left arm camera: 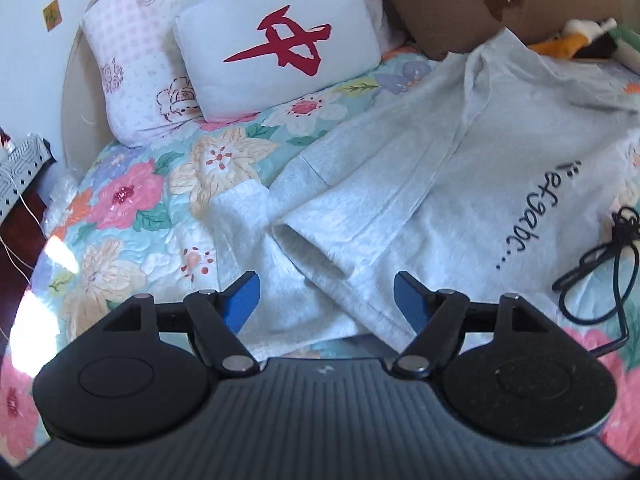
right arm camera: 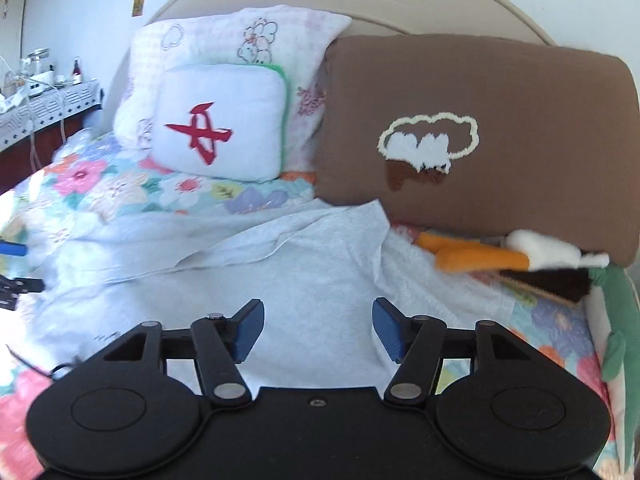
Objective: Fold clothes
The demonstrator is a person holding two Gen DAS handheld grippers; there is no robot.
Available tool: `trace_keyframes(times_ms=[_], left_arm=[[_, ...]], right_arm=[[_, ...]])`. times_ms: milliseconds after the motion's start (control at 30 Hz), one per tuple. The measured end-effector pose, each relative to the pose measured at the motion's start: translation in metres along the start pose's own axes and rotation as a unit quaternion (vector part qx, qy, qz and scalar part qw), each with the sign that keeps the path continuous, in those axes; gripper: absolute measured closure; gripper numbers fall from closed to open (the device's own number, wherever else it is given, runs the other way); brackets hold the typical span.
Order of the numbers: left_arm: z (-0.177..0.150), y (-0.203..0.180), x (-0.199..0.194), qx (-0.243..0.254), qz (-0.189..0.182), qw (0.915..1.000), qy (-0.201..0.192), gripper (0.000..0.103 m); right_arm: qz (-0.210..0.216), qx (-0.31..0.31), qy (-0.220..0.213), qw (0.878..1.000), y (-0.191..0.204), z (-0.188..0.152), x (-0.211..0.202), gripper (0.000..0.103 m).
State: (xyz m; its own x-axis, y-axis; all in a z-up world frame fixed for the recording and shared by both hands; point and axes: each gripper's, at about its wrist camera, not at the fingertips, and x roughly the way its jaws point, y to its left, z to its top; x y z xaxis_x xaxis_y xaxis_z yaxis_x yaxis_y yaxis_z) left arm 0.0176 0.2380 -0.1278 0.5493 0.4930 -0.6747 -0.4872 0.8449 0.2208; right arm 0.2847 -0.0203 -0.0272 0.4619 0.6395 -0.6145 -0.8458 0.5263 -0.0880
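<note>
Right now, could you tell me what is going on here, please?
A person is folding clothes on a bed with two handheld grippers. A grey shirt lies spread on the quilt, one sleeve folded inward. The left gripper hangs open over that sleeve; the right gripper hangs open over the shirt. Neither holds anything.

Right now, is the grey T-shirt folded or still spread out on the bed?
Partly folded. The grey T-shirt lies across the floral quilt with one side doubled over lengthwise and its sleeve sticking out; no compact fold yet.

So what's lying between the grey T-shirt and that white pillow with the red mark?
Only bare floral quilt separates the grey T-shirt from the white pillow, clearest in the left wrist view.
</note>
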Motion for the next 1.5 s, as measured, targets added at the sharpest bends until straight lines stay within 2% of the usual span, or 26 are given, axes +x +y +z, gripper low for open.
trace_keyframes(times_ms=[67, 167, 233, 300, 333, 433, 500, 567, 633, 733, 767, 900, 933, 967, 1033, 1067, 1100, 1133, 1167, 1200, 1233, 1300, 1400, 1433, 1467, 1500], left_arm=[[-0.003, 0.0, -0.011, 0.004, -0.004, 0.9999, 0.009, 0.03], [-0.001, 0.009, -0.023, -0.014, -0.023, 0.9976, 0.063, 0.027], [0.001, 0.018, -0.022, -0.029, -0.045, 0.9896, 0.134, 0.026], [-0.002, 0.025, -0.021, -0.074, -0.071, 0.9813, 0.163, 0.026], [-0.004, 0.029, -0.021, -0.096, -0.084, 0.9759, 0.177, 0.026], [-0.019, 0.021, -0.011, -0.171, -0.141, 0.9562, 0.191, 0.026], [-0.031, 0.007, 0.0, -0.231, -0.193, 0.9341, 0.192, 0.026], [-0.041, -0.009, 0.015, -0.298, -0.245, 0.902, 0.195, 0.026], [-0.05, -0.021, 0.03, -0.364, -0.265, 0.8711, 0.198, 0.027], [-0.052, -0.025, 0.039, -0.405, -0.257, 0.8549, 0.197, 0.027], [-0.052, -0.021, 0.039, -0.421, -0.261, 0.8467, 0.194, 0.027], [-0.057, -0.003, 0.054, -0.507, -0.274, 0.7951, 0.189, 0.028], [-0.059, -0.002, 0.058, -0.521, -0.272, 0.7869, 0.187, 0.03], [-0.059, -0.002, 0.061, -0.528, -0.269, 0.7839, 0.185, 0.036], [-0.056, -0.003, 0.063, -0.515, -0.259, 0.7969, 0.18, 0.062], [-0.052, -0.004, 0.064, -0.503, -0.258, 0.8067, 0.172, 0.088], [-0.049, -0.004, 0.064, -0.492, -0.257, 0.8157, 0.162, 0.093], [-0.046, -0.005, 0.065, -0.483, -0.253, 0.8252, 0.149, 0.095], [-0.041, -0.006, 0.065, -0.466, -0.244, 0.8391, 0.136, 0.096], [-0.035, -0.01, 0.066, -0.442, -0.23, 0.8569, 0.131, 0.097], [-0.03, -0.012, 0.065, -0.422, -0.218, 0.8713, 0.124, 0.097], [-0.02, -0.015, 0.056, -0.391, -0.202, 0.8917, 0.104, 0.098], [-0.003, -0.014, 0.022, -0.327, -0.172, 0.9278, 0.048, 0.098], [0.002, -0.013, 0.01, -0.305, -0.168, 0.9366, 0.042, 0.098], [0.003, -0.009, -0.001, -0.293, -0.17, 0.9399, 0.04, 0.098], [-0.001, -0.003, -0.008, -0.301, -0.185, 0.9343, 0.045, 0.098]], right_arm=[[0.009, 0.025, 0.013, 1.0, -0.003, -0.003, -0.019, 0.038], [0.034, 0.066, 0.032, 0.997, -0.011, -0.005, -0.046, 0.038], [0.068, 0.076, 0.046, 0.994, -0.014, -0.002, -0.06, 0.034], [0.097, 0.06, 0.075, 0.991, -0.013, 0.0, -0.067, 0.025], [0.099, 0.057, 0.073, 0.991, -0.011, -0.002, -0.069, 0.018], [0.104, 0.103, 0.072, 0.987, -0.011, -0.025, -0.053, 0.014], [0.11, 0.155, 0.079, 0.979, -0.013, -0.048, -0.029, 0.014], [0.107, 0.212, 0.082, 0.968, -0.016, -0.073, 0.001, 0.014], [0.091, 0.267, 0.078, 0.956, -0.025, -0.092, 0.029, 0.015], [0.076, 0.353, 0.057, 0.931, -0.046, -0.109, 0.058, 0.015], [0.075, 0.381, 0.049, 0.92, -0.054, -0.113, 0.065, 0.015], [0.059, 0.449, 0.022, 0.891, -0.08, -0.119, 0.086, 0.015], [0.042, 0.458, 0.021, 0.888, -0.085, -0.12, 0.093, 0.015], [0.025, 0.466, 0.021, 0.884, -0.09, -0.121, 0.101, 0.015], [0.002, 0.471, 0.022, 0.882, -0.098, -0.123, 0.118, 0.015], [-0.007, 0.47, 0.022, 0.882, -0.101, -0.124, 0.127, 0.016], [-0.014, 0.464, 0.018, 0.886, -0.103, -0.124, 0.134, 0.024], [-0.026, 0.446, 0.011, 0.895, -0.103, -0.121, 0.139, 0.044], [-0.028, 0.421, 0.011, 0.906, -0.102, -0.116, 0.142, 0.058], [-0.031, 0.399, 0.012, 0.916, -0.1, -0.112, 0.142, 0.088], [-0.035, 0.384, 0.015, 0.922, -0.098, -0.112, 0.131, 0.093], [-0.044, 0.355, 0.02, 0.933, -0.093, -0.112, 0.107, 0.095], [-0.058, 0.311, 0.028, 0.948, -0.086, -0.111, 0.072, 0.097], [-0.062, 0.296, 0.03, 0.953, -0.083, -0.111, 0.061, 0.097], [-0.066, 0.281, 0.033, 0.957, -0.081, -0.11, 0.049, 0.097], [-0.071, 0.266, 0.036, 0.961, -0.078, -0.11, 0.037, 0.098]])
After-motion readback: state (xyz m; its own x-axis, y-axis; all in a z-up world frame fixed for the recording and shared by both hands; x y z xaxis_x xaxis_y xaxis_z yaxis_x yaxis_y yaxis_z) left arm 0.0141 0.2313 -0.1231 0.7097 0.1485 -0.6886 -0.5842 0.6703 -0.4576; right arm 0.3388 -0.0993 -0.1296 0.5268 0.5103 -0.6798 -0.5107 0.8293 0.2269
